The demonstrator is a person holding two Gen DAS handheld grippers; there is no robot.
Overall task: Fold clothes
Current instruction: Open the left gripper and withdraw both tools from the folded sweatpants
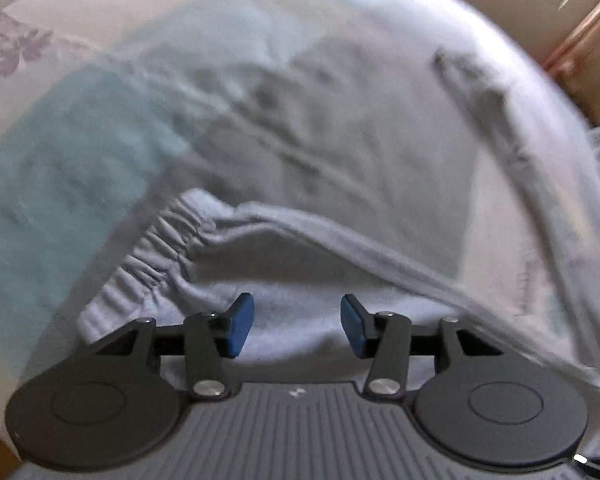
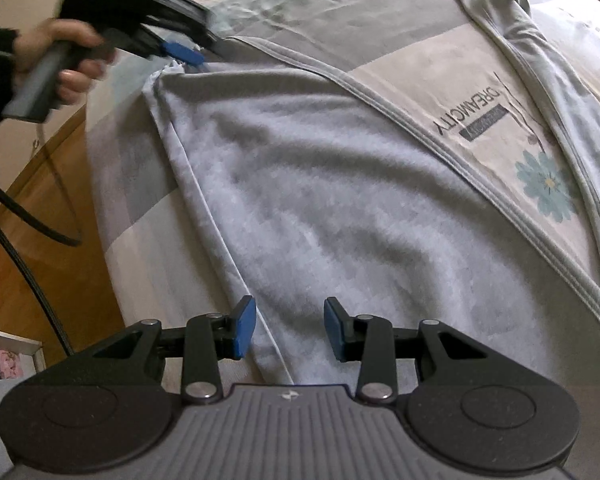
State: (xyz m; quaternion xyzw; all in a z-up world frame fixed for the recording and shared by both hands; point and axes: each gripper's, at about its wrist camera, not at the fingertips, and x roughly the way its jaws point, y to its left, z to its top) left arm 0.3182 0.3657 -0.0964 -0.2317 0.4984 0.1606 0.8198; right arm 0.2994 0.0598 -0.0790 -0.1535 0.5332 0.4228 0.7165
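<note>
A light grey garment (image 2: 320, 200) lies spread on the bed. Its gathered elastic band (image 1: 156, 260) sits just left of my left gripper (image 1: 297, 326), which is open with grey fabric lying between and under its blue pads (image 1: 240, 326). In the right wrist view a hand holds that left gripper (image 2: 180, 54) at the garment's far corner. My right gripper (image 2: 290, 330) is open and low over the near end of the garment, with a side seam (image 2: 228, 256) running under its left finger. A long narrow part of the garment (image 2: 540, 80) trails off to the far right.
The bed sheet (image 2: 420, 80) has beige, grey and teal patches, a blue flower print (image 2: 548, 184) and the word DREAMCITY. The bed's left edge drops to a wooden floor (image 2: 40, 208), where a black cable (image 2: 24, 216) hangs. A curtain (image 1: 580, 40) stands beyond the bed.
</note>
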